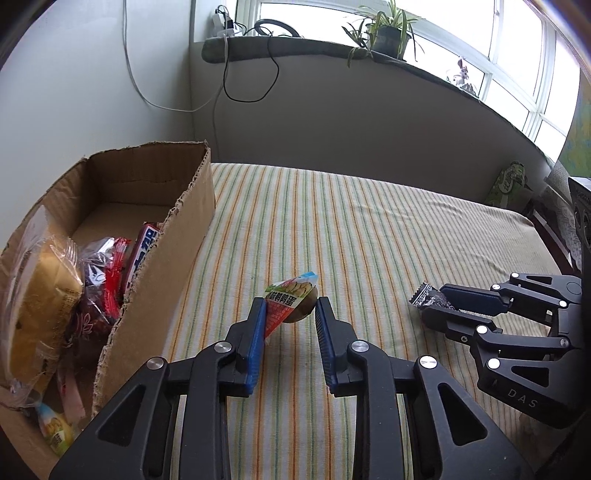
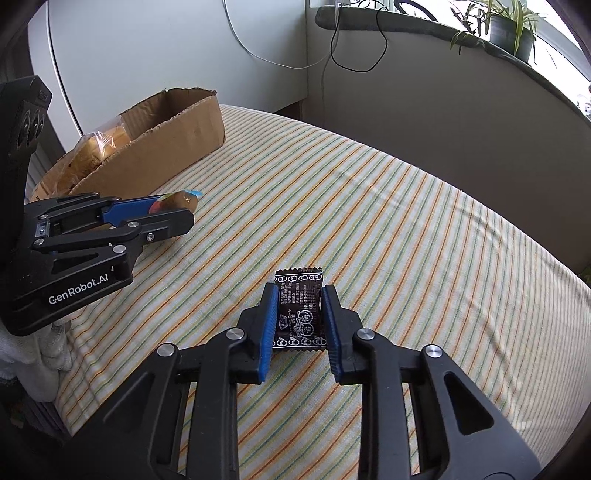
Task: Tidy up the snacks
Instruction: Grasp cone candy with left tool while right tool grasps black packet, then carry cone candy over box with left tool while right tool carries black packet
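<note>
On the striped bed sheet point(image 1: 369, 229), my left gripper point(image 1: 291, 306) is shut on a small egg snack packet point(image 1: 291, 299) with a red brick print, held by its sides just right of the cardboard box point(image 1: 166, 221). The box holds wrapped bread point(image 1: 40, 295), red packets point(image 1: 110, 277) and other snacks. My right gripper point(image 2: 300, 295) is shut on a black candy packet point(image 2: 299, 314) with white print, low over the sheet. From the right wrist view, the left gripper point(image 2: 184, 210) and its egg packet point(image 2: 173, 199) sit beside the box point(image 2: 166, 147).
A green bag point(image 1: 511, 184) leans at the far right of the bed. Walls close off the back and left, with hanging cables point(image 1: 221, 88) and a potted plant point(image 1: 388, 33) on the sill. White cloth point(image 2: 48, 350) hangs at the bed's near left edge.
</note>
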{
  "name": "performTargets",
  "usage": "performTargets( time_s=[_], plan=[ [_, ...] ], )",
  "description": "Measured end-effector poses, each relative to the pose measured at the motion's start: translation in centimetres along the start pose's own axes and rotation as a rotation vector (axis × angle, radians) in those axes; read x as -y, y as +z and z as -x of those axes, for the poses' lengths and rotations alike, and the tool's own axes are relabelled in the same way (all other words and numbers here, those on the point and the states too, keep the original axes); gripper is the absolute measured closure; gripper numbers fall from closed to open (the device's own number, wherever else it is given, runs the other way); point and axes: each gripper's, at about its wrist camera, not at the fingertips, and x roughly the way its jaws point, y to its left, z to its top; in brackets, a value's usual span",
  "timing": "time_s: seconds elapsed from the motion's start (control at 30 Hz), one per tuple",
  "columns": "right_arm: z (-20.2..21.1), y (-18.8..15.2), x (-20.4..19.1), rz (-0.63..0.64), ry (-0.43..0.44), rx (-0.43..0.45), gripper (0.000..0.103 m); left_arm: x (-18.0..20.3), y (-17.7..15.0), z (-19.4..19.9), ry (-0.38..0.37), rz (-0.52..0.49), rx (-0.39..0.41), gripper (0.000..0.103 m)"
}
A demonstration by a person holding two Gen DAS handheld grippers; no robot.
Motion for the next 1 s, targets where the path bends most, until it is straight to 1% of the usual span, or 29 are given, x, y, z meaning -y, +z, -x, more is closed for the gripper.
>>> performTargets(
  time_s=[0.2,0.5,0.77,1.0],
  plan=[
    [1.5,0.2,-0.5,0.002,-0.013,0.017,0.078,-0.1,-0.1,2.0,-0.033,0.005,0.033,0.078],
    [4.6,1.0,-2.2,0.015,-0.033,0.058,0.078,-0.4,0.2,5.6,-0.057,0.013,0.106,0.078],
    [6.9,3.0,-5.5,0.053,-0.039,0.101,0.078,-2.3,0.0,8.6,-0.067,0.040,0.164,0.078],
    [7.9,5.0,-9.0,0.090,-0.024,0.139,0.078,-4.6,-0.4,11.2,-0.054,0.069,0.212,0.078]
  ],
)
